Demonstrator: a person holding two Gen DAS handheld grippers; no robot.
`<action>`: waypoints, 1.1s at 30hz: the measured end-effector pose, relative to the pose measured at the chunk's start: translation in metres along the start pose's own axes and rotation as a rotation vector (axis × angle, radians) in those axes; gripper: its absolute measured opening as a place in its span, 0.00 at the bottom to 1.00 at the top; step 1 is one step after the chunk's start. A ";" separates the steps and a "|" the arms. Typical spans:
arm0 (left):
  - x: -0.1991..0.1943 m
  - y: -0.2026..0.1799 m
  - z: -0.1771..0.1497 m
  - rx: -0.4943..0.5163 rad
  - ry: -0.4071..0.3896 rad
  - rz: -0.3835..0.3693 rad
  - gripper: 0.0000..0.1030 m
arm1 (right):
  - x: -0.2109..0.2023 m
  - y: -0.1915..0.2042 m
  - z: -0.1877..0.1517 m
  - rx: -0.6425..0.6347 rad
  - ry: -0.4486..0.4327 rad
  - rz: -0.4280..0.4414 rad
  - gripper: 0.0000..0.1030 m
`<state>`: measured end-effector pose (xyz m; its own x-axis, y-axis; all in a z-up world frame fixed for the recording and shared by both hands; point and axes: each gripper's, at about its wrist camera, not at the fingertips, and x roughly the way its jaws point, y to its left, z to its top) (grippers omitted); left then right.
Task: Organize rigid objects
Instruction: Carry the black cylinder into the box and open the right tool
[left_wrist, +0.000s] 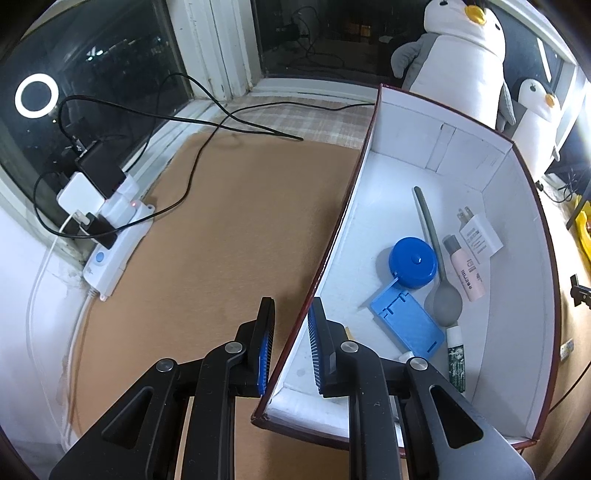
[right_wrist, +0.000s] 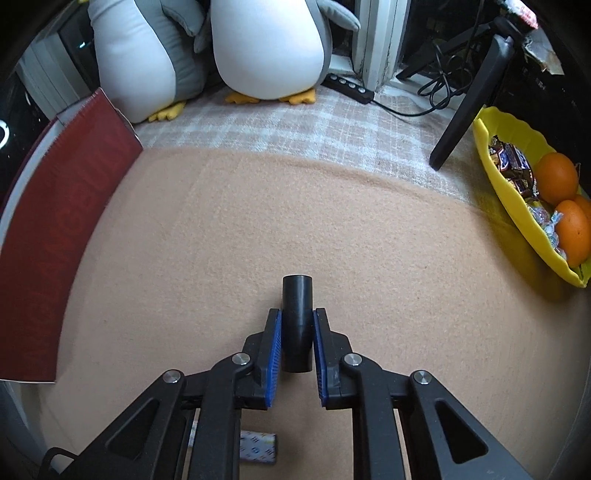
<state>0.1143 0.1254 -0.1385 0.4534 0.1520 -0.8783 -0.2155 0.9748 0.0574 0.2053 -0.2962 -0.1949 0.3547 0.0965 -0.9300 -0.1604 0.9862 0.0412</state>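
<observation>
Jaws of the right gripper (right_wrist: 297, 328) pinch a black tube (right_wrist: 297, 325) lying on the tan mat (right_wrist: 221, 240), its far end poking beyond the fingertips. Left of the tube stands the red box (right_wrist: 55, 236); the left gripper (left_wrist: 291, 325) clamps that box's side wall (left_wrist: 332, 240), with a blue case (left_wrist: 406, 325), round blue tape (left_wrist: 413, 262) and spoon (left_wrist: 436, 258) inside.

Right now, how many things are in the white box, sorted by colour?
Blue: 2, the round case and the flat stand
Grey: 1, the spoon
White: 1, the charger plug
Pink: 1, the small bottle
Green: 1, the tube
Total: 6, all in the box
</observation>
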 end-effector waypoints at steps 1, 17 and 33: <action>-0.001 0.001 0.000 -0.003 -0.004 -0.006 0.16 | -0.006 0.004 0.000 0.003 -0.012 0.007 0.14; -0.014 0.015 -0.011 -0.045 -0.035 -0.085 0.15 | -0.098 0.127 0.004 -0.121 -0.198 0.153 0.14; -0.025 0.019 -0.021 -0.040 -0.090 -0.110 0.13 | -0.111 0.256 0.005 -0.269 -0.213 0.266 0.14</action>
<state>0.0806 0.1367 -0.1253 0.5511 0.0605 -0.8323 -0.1942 0.9793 -0.0574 0.1295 -0.0535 -0.0797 0.4465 0.3961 -0.8023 -0.4962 0.8558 0.1463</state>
